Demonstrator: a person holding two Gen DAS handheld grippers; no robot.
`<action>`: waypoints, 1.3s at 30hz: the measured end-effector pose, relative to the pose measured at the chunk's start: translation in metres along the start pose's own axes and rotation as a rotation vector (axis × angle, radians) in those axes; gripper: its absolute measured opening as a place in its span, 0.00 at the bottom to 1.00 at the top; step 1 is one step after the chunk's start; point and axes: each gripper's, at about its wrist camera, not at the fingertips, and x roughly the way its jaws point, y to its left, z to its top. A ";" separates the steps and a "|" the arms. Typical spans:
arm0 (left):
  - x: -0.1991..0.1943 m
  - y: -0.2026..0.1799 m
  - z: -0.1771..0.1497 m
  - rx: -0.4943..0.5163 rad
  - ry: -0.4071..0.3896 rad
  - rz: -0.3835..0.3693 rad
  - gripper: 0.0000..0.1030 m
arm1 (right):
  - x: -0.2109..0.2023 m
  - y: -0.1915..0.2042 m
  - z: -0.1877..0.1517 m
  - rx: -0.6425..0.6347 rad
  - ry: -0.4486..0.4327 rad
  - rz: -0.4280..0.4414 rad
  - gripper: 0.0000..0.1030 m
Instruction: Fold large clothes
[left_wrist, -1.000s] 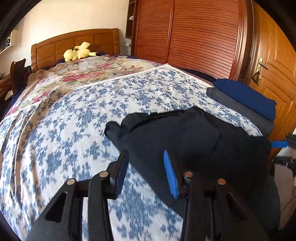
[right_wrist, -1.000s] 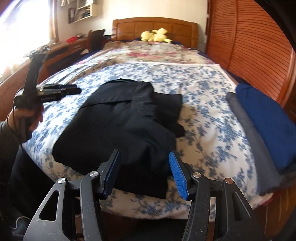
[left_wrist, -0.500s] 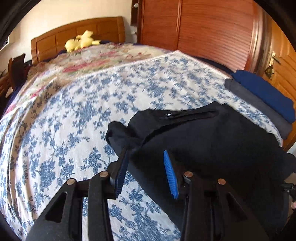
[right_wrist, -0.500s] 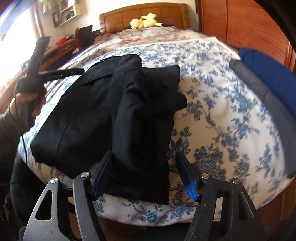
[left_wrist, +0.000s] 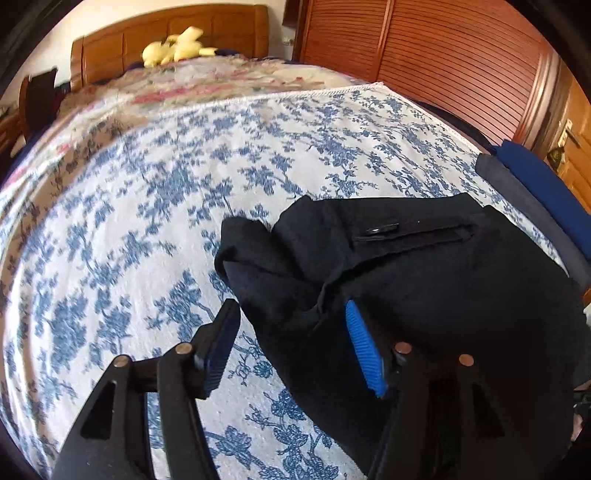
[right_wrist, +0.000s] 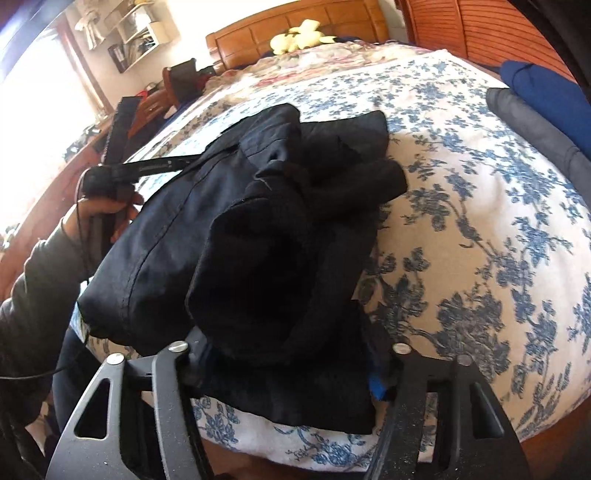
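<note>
Left hand-held gripper (left_wrist: 291, 343): jaws apart, just widened, straddling the garment (left_wrist: 424, 280) edge without pressing it. Right hand-held gripper (right_wrist: 286, 363): jaws just narrowed, garment folds bunched between them; contact cannot be confirmed. Garment lies on the bed (left_wrist: 147, 206), near its foot.

Bare blue-flowered white bedspread (left_wrist: 122, 236) lies open left of the crumpled black garment (left_wrist: 424, 273); 2 folded clothes, navy (right_wrist: 546, 88) and grey (right_wrist: 535, 129), block the right edge.

Blown-out window glare, fisheye-warped edges.
</note>
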 end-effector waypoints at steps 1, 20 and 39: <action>0.001 0.001 0.000 -0.014 0.007 -0.008 0.58 | 0.000 0.001 0.000 -0.006 -0.002 0.012 0.48; -0.070 -0.052 0.031 -0.039 -0.124 0.058 0.07 | -0.062 -0.017 0.045 -0.082 -0.222 0.045 0.08; -0.096 -0.308 0.200 0.232 -0.358 -0.115 0.07 | -0.282 -0.147 0.113 -0.094 -0.541 -0.302 0.06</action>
